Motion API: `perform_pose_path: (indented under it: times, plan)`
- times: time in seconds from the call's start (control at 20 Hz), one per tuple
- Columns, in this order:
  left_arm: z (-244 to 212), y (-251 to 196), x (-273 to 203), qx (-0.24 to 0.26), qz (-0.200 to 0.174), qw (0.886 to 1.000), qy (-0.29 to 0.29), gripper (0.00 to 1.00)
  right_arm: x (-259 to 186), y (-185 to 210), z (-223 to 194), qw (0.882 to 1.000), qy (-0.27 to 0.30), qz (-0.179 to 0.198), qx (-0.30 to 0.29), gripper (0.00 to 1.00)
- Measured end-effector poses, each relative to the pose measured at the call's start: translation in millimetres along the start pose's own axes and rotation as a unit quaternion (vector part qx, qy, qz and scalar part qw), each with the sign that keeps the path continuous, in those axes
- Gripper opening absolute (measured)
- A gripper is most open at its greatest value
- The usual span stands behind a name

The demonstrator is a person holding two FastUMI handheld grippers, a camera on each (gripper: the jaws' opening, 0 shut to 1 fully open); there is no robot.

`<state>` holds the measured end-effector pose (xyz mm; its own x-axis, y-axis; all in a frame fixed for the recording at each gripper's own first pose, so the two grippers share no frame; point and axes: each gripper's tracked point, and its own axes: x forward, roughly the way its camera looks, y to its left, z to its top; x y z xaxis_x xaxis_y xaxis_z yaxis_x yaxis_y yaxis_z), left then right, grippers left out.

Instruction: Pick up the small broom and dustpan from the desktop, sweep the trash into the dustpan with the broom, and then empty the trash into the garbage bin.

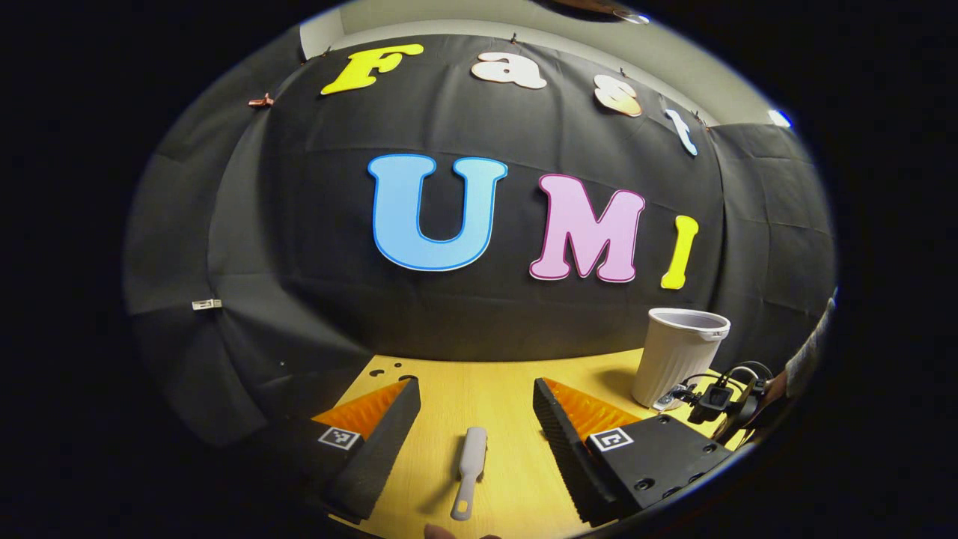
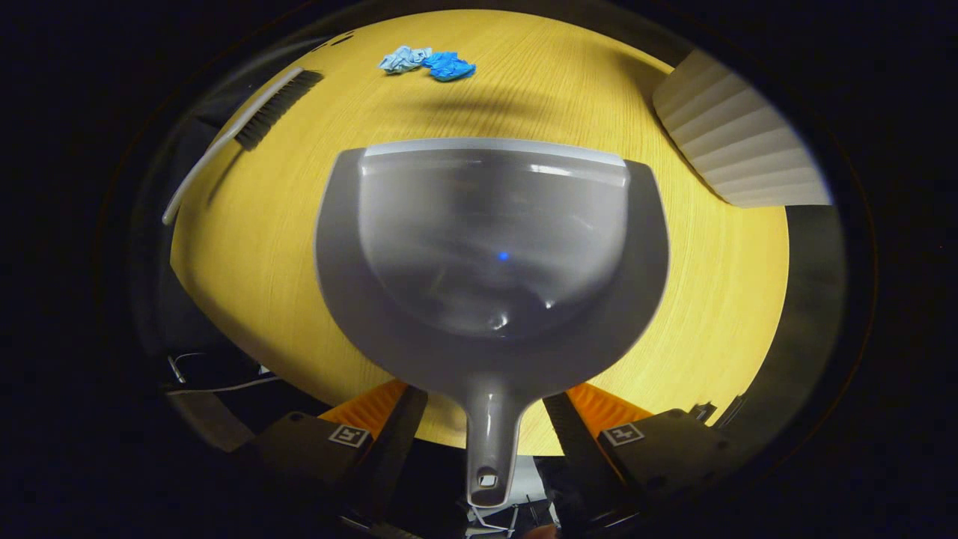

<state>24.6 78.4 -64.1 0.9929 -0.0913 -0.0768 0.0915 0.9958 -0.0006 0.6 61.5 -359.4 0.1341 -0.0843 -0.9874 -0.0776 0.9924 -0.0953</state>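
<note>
My left gripper (image 1: 473,419) jaws wide around broom handle (image 1: 469,470), lower centre; light, stiff plastic. Right gripper (image 2: 485,419) jaws wide, flanking dustpan (image 2: 490,247) handle.

In the right gripper view the bin (image 2: 737,142) is cut off by the picture's edge, so neither its rim nor its base shows, and the two trash (image 2: 428,62) wads are too small to make out what they are. In the left gripper view the other gripper (image 1: 722,400) sits half out of the picture beside a sleeve (image 1: 812,355), and how its jaws stand cannot be told there.
</note>
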Motion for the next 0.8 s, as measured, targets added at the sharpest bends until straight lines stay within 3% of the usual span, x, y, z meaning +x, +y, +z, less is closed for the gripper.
perform_pose_path:
  times: [0.1,0.15,0.2,0.35,0.6,0.7,0.8]
  plan:
    - [-0.7,4.0,1.3,0.001,0.004,1.0,0.002,0.96,5.7,-3.2,5.9,1.0,-0.006,-0.01,0.013,0.96]
    - [-2.2,5.8,2.1,0.002,0.005,1.0,0.003,0.96,5.8,-7.8,6.2,1.0,-0.008,-0.018,0.016,0.72]
    - [-2.9,6.9,2.8,0.004,0.005,1.0,0.005,0.96,5.6,-9.5,4.8,1.0,-0.005,-0.018,0.016,0.6]
    - [-9.3,6.8,6.5,0.009,-0.002,1.0,0.017,0.96,7.3,-8.9,5.2,1.0,-0.009,-0.007,0.016,0.4]
    - [-46.0,-1.9,25.5,0.01,-0.046,0.994,0.096,0.95,6.1,-13.5,5.9,0.999,-0.027,-0.016,0.009,0.34]
    - [-81.4,-1.7,33.7,0.013,-0.06,0.984,0.166,0.95,2.4,-13.7,8.7,0.999,-0.036,-0.012,0.013,0.34]
    - [-120.3,4.1,41.2,0.007,-0.073,0.965,0.25,0.96,-0.2,-14.9,9.7,0.999,-0.043,-0.007,0.016,0.34]
